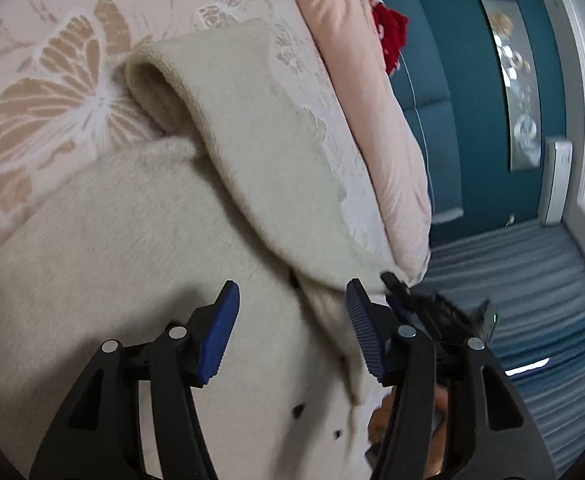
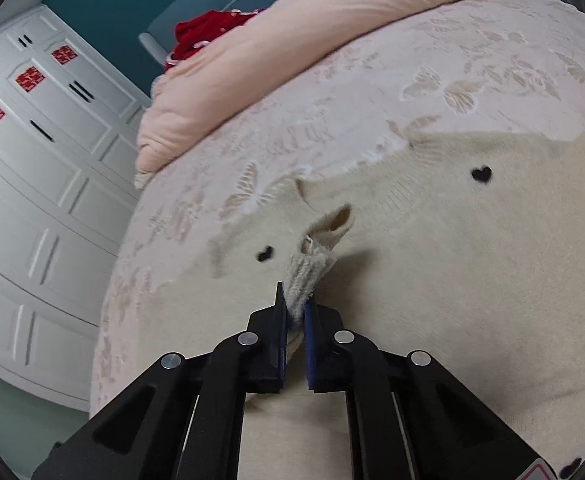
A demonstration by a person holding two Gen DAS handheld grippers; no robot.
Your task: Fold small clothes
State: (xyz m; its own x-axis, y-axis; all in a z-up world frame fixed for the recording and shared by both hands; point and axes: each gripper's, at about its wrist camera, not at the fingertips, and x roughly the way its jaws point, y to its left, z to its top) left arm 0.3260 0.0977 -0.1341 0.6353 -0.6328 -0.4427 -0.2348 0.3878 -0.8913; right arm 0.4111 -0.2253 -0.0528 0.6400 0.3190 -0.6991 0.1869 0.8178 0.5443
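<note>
While the cream sweater [image 2: 432, 280] is lying spread over the butterfly-patterned bedspread [image 2: 472, 68], filling the lower right of the right wrist frame, we are pinching its ribbed cuff [image 2: 303, 278] at centre with the right gripper [image 2: 295, 312], jaws nearly shut on the knit. In the left wrist frame, we are holding the left gripper [image 1: 292, 320] wide open above the sweater's body, its blue pads [image 1: 220, 336] gripping nothing, with the sleeve [image 1: 244, 136] running toward the upper left.
</note>
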